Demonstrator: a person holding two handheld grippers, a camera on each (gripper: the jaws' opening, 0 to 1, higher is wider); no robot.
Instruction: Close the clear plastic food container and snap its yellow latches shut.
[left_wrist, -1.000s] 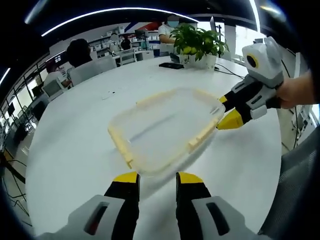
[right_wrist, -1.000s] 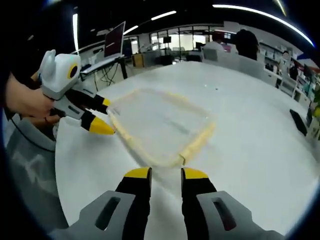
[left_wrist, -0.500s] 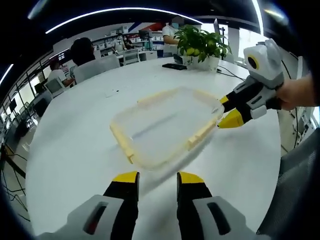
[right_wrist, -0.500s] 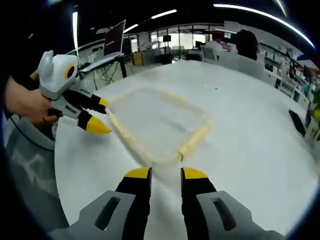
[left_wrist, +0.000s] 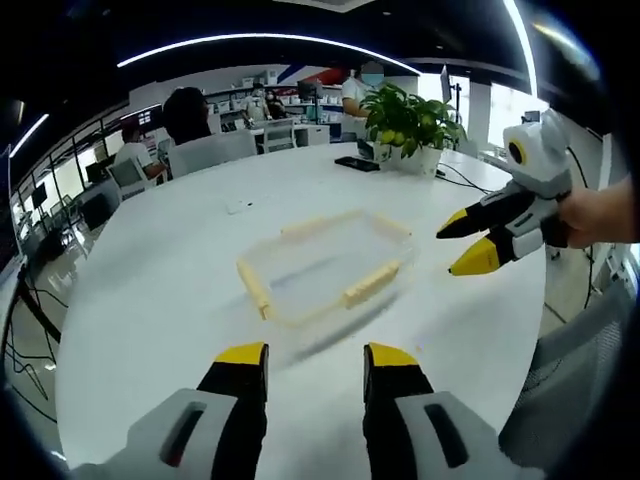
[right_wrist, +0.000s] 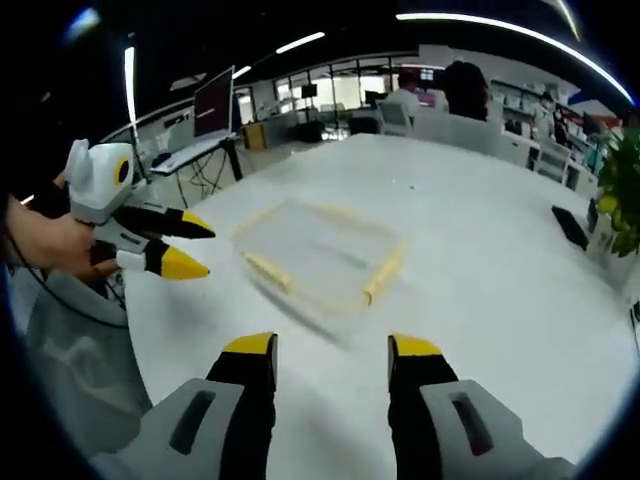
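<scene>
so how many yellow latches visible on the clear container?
4, one on each side of the clear plastic food container: left, near, far and right, the last two faint.

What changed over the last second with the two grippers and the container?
Both grippers pulled back from the container, letting its edges go: the right gripper and left gripper now hang open, clear of it. The container stayed closed and flat on the white table.

An open-plan office: desks with monitors (right_wrist: 214, 100), seated people (left_wrist: 190, 110), ceiling strip lights (left_wrist: 250, 40).
</scene>
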